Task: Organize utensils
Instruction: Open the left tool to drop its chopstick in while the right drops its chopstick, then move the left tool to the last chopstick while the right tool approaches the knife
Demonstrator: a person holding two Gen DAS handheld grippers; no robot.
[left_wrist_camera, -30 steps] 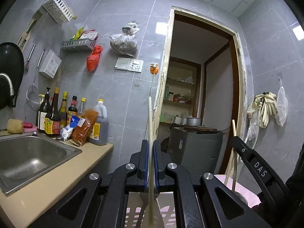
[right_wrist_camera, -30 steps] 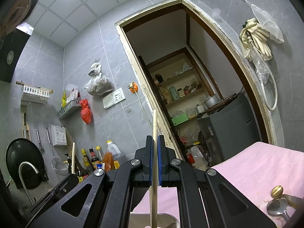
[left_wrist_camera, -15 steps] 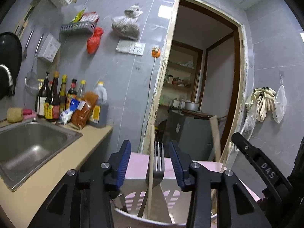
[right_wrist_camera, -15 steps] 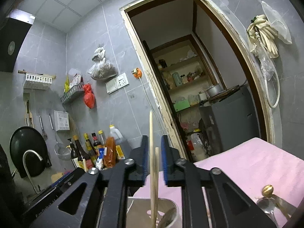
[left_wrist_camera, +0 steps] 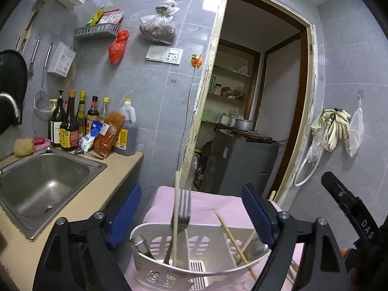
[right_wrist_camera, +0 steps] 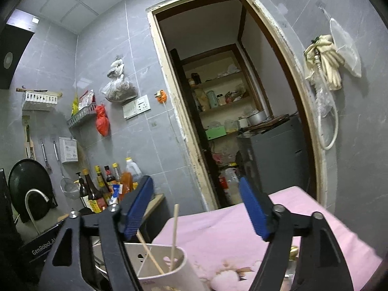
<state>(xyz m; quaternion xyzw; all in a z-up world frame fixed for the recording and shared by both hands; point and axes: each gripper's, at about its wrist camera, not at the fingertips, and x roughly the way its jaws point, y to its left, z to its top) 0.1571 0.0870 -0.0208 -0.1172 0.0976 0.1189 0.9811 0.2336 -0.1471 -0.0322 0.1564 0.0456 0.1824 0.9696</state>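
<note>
Two grippers are shown with their fingers spread apart, both having just been opening; nothing is clamped. Between the fingers of the left gripper (left_wrist_camera: pixel 191 214) a chopstick (left_wrist_camera: pixel 176 218) and a fork (left_wrist_camera: pixel 183 206) are seen standing upright in the white slotted holder (left_wrist_camera: pixel 169 264), which rests on a pink-covered surface (left_wrist_camera: pixel 218 206). Further chopsticks (left_wrist_camera: pixel 234 240) are seen leaning at the holder's far side. Below the right gripper (right_wrist_camera: pixel 196 208) the same holder (right_wrist_camera: pixel 174 266) is visible with chopsticks (right_wrist_camera: pixel 174 235) inside. Chopsticks are judged light, stiff, thin and liable to slip or pivot; a hold near mid-length is advised.
</note>
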